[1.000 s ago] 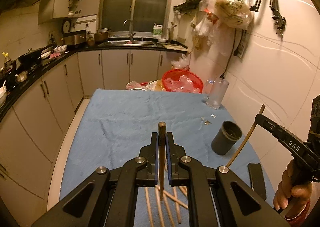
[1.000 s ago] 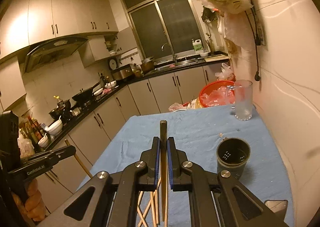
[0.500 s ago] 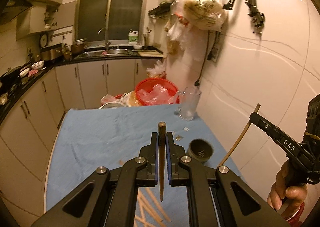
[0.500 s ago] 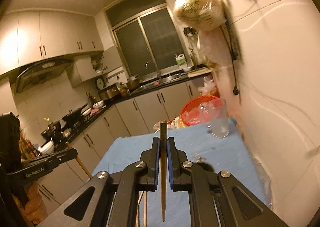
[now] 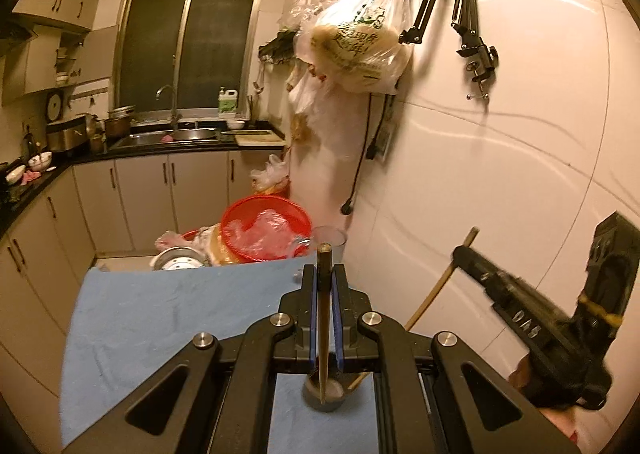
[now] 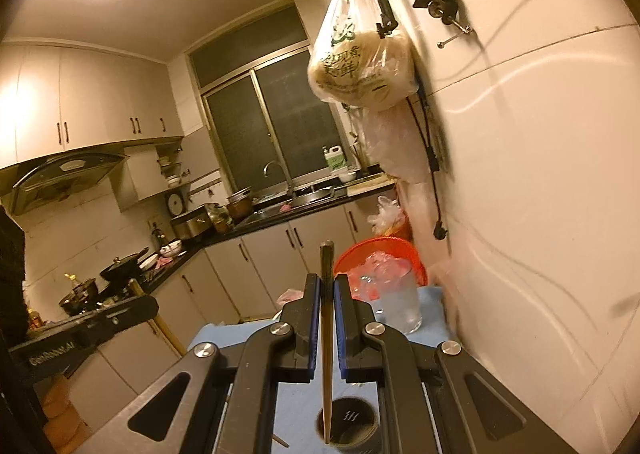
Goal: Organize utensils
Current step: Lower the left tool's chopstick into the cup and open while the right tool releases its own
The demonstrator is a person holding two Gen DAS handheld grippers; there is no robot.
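Ahead of my left tongs (image 5: 324,286), a blue cloth (image 5: 160,318) covered the table, with a red basket (image 5: 266,228) and a clear cup (image 5: 330,238) at its far edge against the white wall. A bulging plastic bag (image 5: 356,49) hung from hooks above. My left tongs were closed tight on one chopstick (image 5: 323,318), which stood upright between the pads, its lower tip over the dark holder (image 5: 326,398) below. My right tongs (image 5: 460,254) came in from the side, pinching a second chopstick (image 5: 440,282) that slanted down toward the holder's rim.

Looking along my right tongs (image 6: 327,290), the clear cup (image 6: 398,306) stood just ahead, the red basket (image 6: 378,254) behind it and the bag (image 6: 360,69) overhead. These tongs were likewise closed on a chopstick (image 6: 326,334), its point hanging in line with the holder's mouth (image 6: 348,426). Whether it touched the holder I could not tell. My left tongs (image 6: 148,304) showed at the side with their chopstick (image 6: 166,328).
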